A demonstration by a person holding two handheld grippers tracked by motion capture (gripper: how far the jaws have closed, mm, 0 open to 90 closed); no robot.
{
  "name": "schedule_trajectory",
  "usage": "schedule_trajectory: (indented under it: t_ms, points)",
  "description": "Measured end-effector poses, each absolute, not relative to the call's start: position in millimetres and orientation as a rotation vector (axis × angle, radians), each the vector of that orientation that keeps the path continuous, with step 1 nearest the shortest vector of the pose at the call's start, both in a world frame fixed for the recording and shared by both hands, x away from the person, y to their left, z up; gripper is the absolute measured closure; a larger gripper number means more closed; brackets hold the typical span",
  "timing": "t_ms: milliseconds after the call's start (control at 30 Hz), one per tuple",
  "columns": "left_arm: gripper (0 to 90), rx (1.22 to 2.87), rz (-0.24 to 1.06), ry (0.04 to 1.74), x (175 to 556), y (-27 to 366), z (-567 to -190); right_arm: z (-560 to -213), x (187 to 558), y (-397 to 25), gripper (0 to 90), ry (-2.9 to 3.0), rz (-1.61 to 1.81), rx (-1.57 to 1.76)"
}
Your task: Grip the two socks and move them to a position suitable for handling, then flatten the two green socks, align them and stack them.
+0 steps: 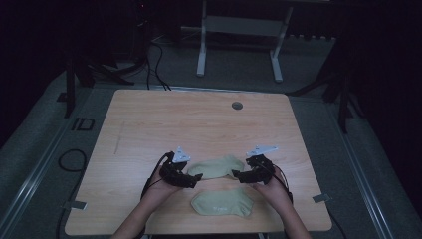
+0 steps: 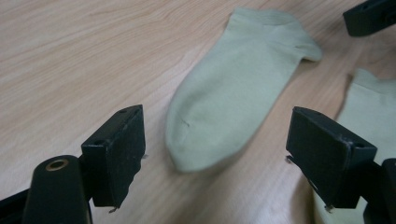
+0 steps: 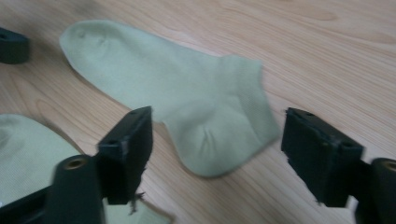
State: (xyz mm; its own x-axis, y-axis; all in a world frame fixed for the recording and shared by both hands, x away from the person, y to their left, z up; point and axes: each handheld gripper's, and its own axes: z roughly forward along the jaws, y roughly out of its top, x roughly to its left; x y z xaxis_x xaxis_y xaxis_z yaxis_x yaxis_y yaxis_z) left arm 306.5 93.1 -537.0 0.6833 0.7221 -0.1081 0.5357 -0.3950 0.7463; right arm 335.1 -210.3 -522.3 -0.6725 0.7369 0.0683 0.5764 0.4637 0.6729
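Two pale green ankle socks lie flat on the wooden table. The far sock stretches between my grippers. The near sock lies closer to the front edge. My left gripper is open, its jaws spread just short of the far sock's toe. At the sock's cuff and heel end my right gripper is open too, with nothing between its jaws.
A round grey grommet sits near the table's back edge. Beyond the table stands a white metal frame on grey floor, with cables at the left. Bare wood surrounds the socks.
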Motion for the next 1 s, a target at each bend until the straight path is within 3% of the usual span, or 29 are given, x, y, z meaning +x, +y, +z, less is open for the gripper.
schedule_trajectory:
  t_ms: [67, 133, 467, 600, 767, 1000]
  points:
    - [19.9, 2.083, 0.276, 0.95, 300.3, 96.0, -536.0, -519.9, 330.2, -216.9, 27.0, 2.456, 1.031, 1.141]
    - [20.0, 2.087, 0.274, 0.937, 293.5, 96.8, -535.4, -517.9, 324.2, -222.1, 34.6, 2.445, 1.044, 1.138]
    - [22.1, 2.118, 0.223, 0.912, 252.7, 96.2, -543.2, -516.2, 282.3, -243.4, 39.3, 2.51, 1.091, 1.109]
    - [28.1, 2.139, 0.199, 0.91, 242.9, 92.9, -547.0, -522.6, 269.5, -249.8, 49.7, 2.559, 1.088, 1.134]
    - [40.3, 2.165, 0.188, 0.942, 240.2, 89.2, -556.3, -536.0, 259.8, -251.0, 52.7, 2.594, 1.066, 1.161]
    - [45.0, 2.21, 0.214, 0.943, 237.0, 81.8, -563.4, -548.6, 256.1, -244.8, 55.9, 2.607, 0.981, 1.148]
